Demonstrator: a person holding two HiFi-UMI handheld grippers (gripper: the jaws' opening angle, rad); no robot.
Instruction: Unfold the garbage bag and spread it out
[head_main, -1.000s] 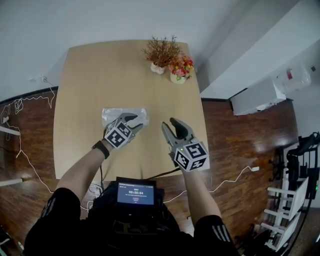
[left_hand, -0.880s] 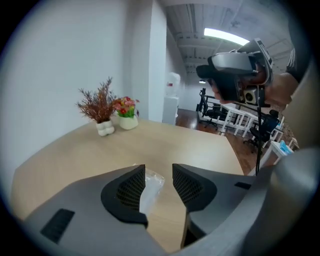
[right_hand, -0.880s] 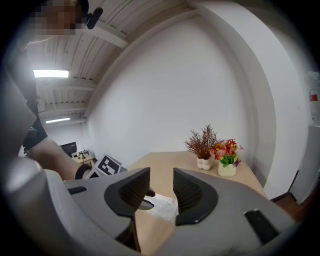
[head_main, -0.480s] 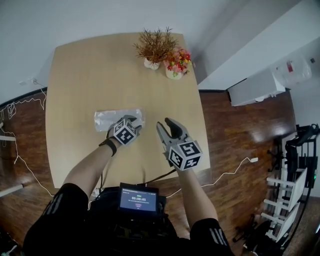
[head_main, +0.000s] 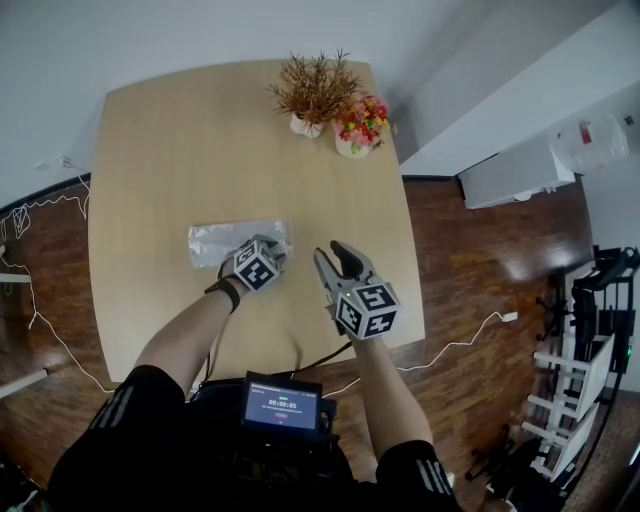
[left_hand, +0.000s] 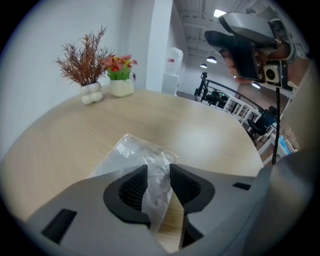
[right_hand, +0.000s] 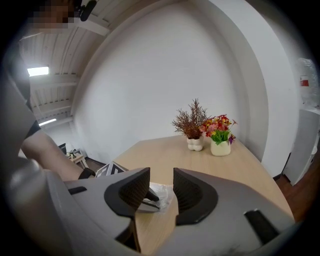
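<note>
A folded clear garbage bag (head_main: 215, 240) lies flat on the wooden table (head_main: 190, 140), left of centre. My left gripper (head_main: 272, 246) is down at the bag's right end. In the left gripper view the crumpled bag edge (left_hand: 130, 152) runs up between the jaws of the left gripper (left_hand: 158, 172). Those jaws have just been closing, but a gap still shows between the pads, so it is open. My right gripper (head_main: 335, 255) hovers to the right of the bag, open and empty. In the right gripper view, the right gripper (right_hand: 161, 181) frames the bag (right_hand: 165, 192) and the left gripper's tips.
A dried plant in a white vase (head_main: 312, 95) and a pot of coloured flowers (head_main: 360, 125) stand at the table's far right. A small screen (head_main: 283, 403) sits at the person's chest. Cables (head_main: 460, 345) trail over the wooden floor around the table.
Both grippers have sunk toward the table. The left one has come down over the bag's right end and its jaws have narrowed around the edge.
</note>
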